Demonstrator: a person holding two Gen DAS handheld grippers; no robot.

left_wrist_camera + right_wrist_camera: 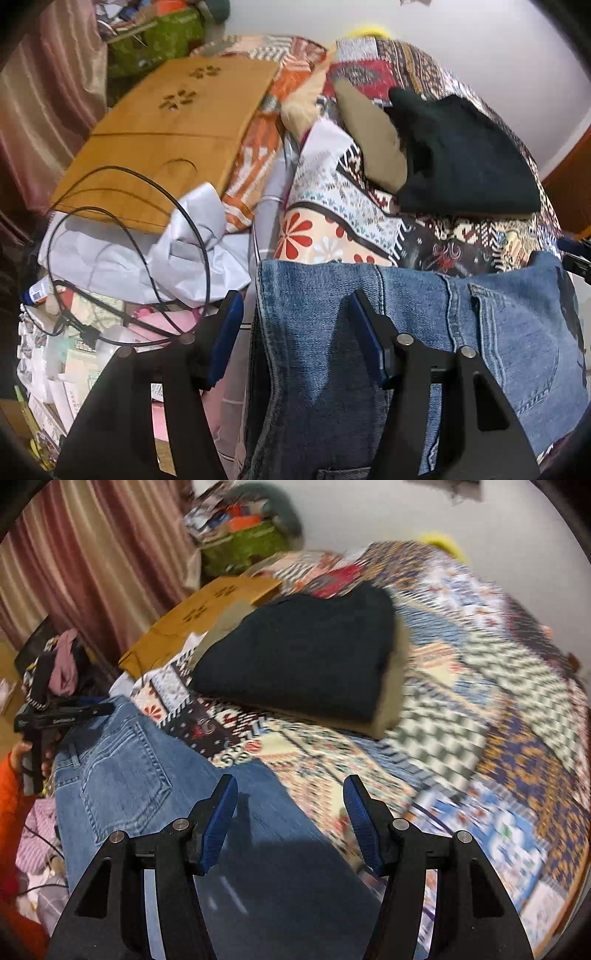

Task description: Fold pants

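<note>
Green bag: at the far end of the room past the bed's head, a green bag sits stuffed with mixed clutter; I cannot tell the items apart.
Left gripper: my left gripper stands about half open over the jeans' edge, with nothing pinched; one pad is over denim, the other off the bed's side above a heap of white paper and a black cable.
Right gripper: my right gripper is likewise about half open and holds nothing, hanging over the jeans' edge and the quilt.
Jeans: the blue jeans lie folded and flat on the patterned bed, at its near edge, back pocket up; their long axis runs along that edge.
Folded stack: a dark folded garment rests on a tan one mid-bed, apart from the jeans.
</note>
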